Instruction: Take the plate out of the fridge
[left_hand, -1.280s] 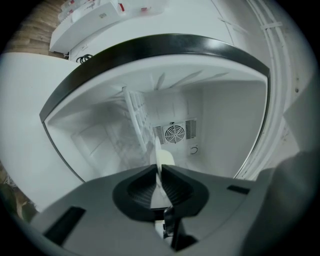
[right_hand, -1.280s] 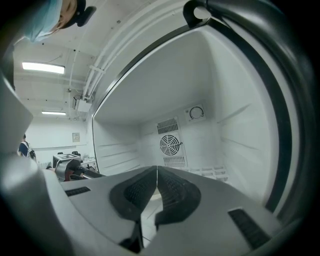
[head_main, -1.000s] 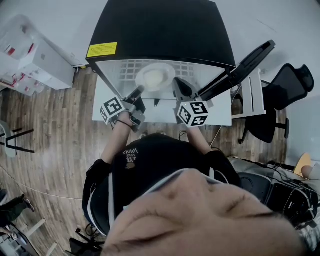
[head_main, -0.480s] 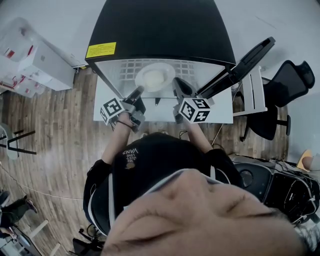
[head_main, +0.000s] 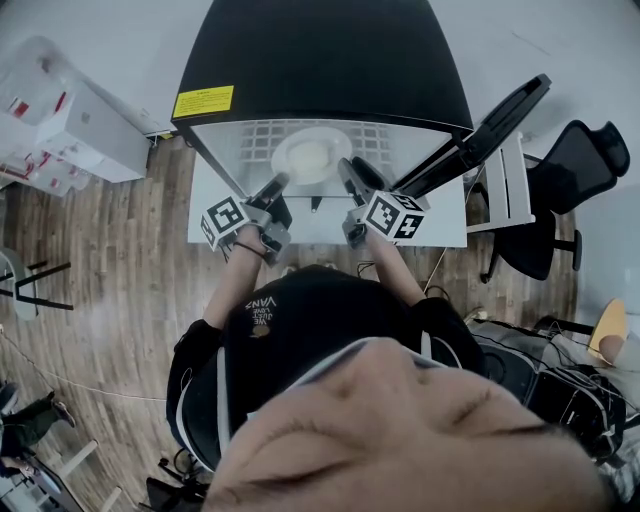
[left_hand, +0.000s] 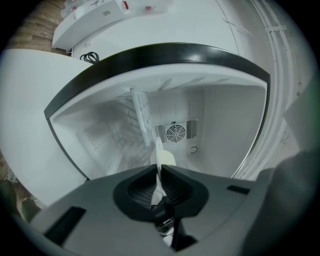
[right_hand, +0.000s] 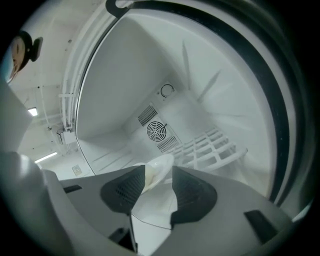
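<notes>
Two grippers work at the mouth of the open fridge (head_main: 320, 60). The plate (head_main: 311, 155) sits inside on the white wire shelf (head_main: 375, 135), upper middle of the head view. The left gripper (left_hand: 159, 169) has a firm hold. Its jaws are nearly together, with the plate's thin rim pinched between the pads, and the plate rises edge-on from between them at the centre of the left gripper view. The right gripper (right_hand: 159, 172) has just been opening its jaws, and they now stand wide apart. The plate's rim lies between them, close to the pad at picture left and clear of the pad at picture right. Whether it touches that nearer pad, I cannot tell. In the head view the left gripper meets the plate's lower-left edge and the right gripper its lower-right edge. Deep in the cabinet, a round fan grille (left_hand: 175, 133) shows on the back wall. The fridge door (head_main: 480, 130) hangs open toward the right of the frame, with a black office chair (head_main: 585, 165) beyond it on the wooden floor (head_main: 100, 250).
</notes>
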